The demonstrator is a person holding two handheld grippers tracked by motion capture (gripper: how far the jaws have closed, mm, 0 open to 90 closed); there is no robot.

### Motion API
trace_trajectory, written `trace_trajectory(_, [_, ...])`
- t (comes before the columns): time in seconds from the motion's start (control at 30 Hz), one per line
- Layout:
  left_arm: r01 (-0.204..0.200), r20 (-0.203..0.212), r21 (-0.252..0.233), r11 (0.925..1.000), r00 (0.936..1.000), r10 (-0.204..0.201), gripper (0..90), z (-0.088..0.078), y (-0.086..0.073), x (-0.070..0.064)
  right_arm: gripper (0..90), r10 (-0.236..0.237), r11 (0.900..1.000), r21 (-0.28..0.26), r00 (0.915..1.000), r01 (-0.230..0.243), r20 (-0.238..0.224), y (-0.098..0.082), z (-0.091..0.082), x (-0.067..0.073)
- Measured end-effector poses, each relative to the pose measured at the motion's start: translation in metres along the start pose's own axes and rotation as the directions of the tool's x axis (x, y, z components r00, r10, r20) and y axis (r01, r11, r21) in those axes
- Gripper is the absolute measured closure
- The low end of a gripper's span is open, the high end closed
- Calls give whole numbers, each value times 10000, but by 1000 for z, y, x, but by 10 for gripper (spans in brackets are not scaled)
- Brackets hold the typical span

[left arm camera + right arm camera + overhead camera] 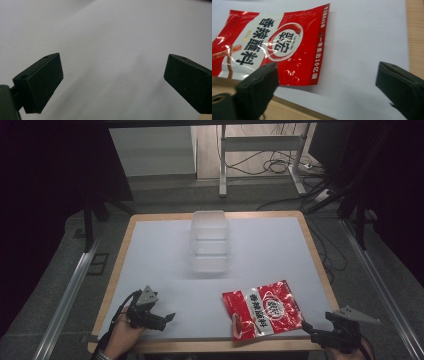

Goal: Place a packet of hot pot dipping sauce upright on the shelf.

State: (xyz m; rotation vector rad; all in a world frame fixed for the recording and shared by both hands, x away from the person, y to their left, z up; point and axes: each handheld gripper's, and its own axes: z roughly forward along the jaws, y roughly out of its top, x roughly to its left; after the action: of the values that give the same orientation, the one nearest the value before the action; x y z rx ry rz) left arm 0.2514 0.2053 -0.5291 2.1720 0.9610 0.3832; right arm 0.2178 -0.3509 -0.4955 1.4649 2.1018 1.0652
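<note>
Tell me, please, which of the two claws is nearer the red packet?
The right claw, open just off the red packet's near right corner; the left claw sits well apart over bare white table.

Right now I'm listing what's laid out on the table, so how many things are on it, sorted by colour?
Red: 1, the snack bag
Clear: 1, the plastic container
Total: 2

Bare table [165,285] between grippers — clear bin [210,247] blocks mid-table
</note>
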Motion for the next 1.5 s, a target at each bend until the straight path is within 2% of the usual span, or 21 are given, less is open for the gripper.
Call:
trace_trajectory(0.13, [-61,29,-14,10000,10000,61,24,0,0,-1,8,-220,9996,-174,9996,217,-171,2,1,0])
trace_trajectory(0.23, [-209,-2,24,9998,9998,209,24,0,0,-2,2,-650,9965,-545,9977,640,-167,3,-3,1])
trace_trajectory(0.33, [-314,-15,30,9995,9995,314,24,0,0,-3,2,-922,9945,-514,9956,913,-154,3,-2,2])
trace_trajectory(0.43, [-316,-11,31,9995,9995,316,24,0,0,-3,3,-896,9952,-426,9955,882,-324,3,-1,1])
trace_trajectory(0.63, [-285,11,10,9996,9996,285,23,0,0,-3,4,-1105,9935,-310,9931,1094,-385,2,2,2])
trace_trajectory(1.0, [-298,28,10,9996,9996,298,22,0,0,-3,4,-1076,9937,-386,9923,1054,-606,4,6,6])
trace_trajectory(1.2, [-508,-28,31,9987,9987,508,22,0,0,-5,4,-1285,9914,-340,9901,1267,-565,7,9,9])
trace_trajectory(1.5, [-529,-1,40,9986,9986,529,22,0,0,-5,4,-1681,9854,-348,9846,1665,-476,11,17,11])
